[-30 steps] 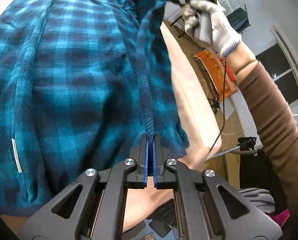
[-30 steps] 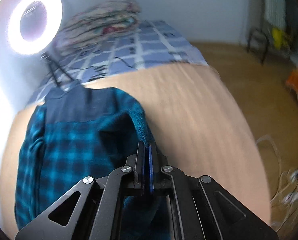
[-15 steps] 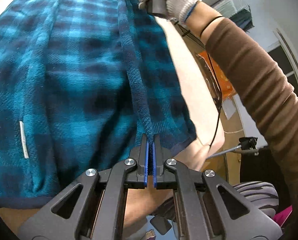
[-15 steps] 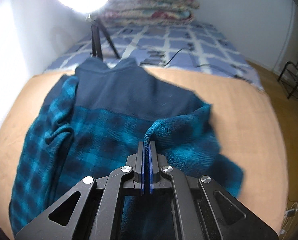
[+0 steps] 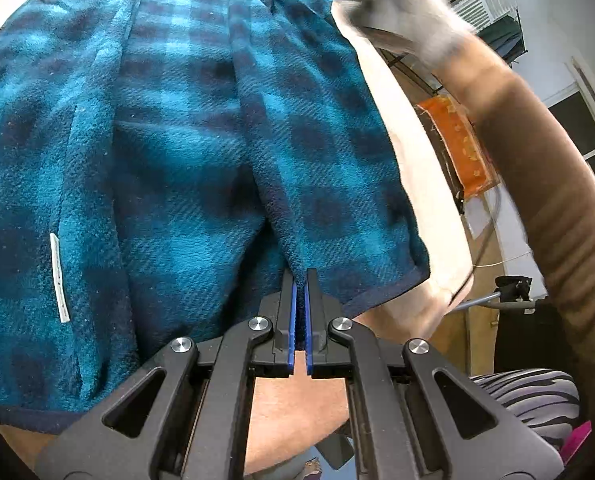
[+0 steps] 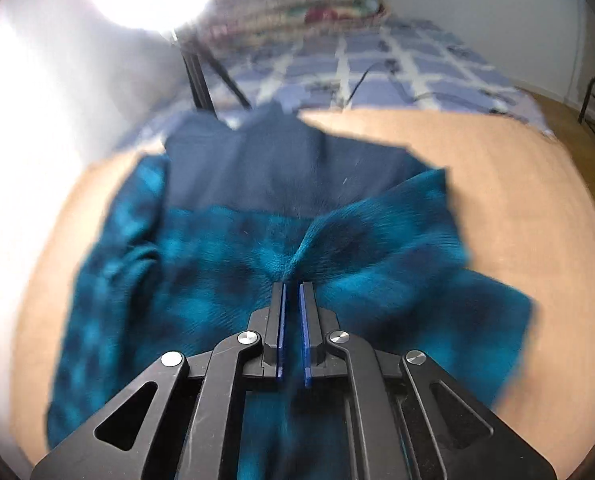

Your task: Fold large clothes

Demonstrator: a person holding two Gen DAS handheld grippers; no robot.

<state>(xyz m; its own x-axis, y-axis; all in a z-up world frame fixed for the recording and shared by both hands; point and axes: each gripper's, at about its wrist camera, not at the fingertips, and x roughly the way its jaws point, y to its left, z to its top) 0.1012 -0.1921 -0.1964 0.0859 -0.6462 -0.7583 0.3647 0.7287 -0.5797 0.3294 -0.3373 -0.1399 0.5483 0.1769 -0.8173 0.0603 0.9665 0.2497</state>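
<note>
The left gripper point(image 5: 299, 276) points steeply downward, its two black fingers with blue pads point(image 5: 293, 312) pressed together on a fold of fabric at their tips. The right gripper point(image 6: 291, 290) also tilts downward; its jaws are opening, a narrow gap between the pads, with fabric bunched at the fingertips. Beyond the left fingers, upper right, a gloved hand point(image 5: 401, 8) and brown sleeve point(image 5: 545, 184) appear blurred.

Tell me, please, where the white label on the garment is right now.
In the left wrist view, the white label sits low on the left of the plaid garment, well left of the left gripper.
</note>
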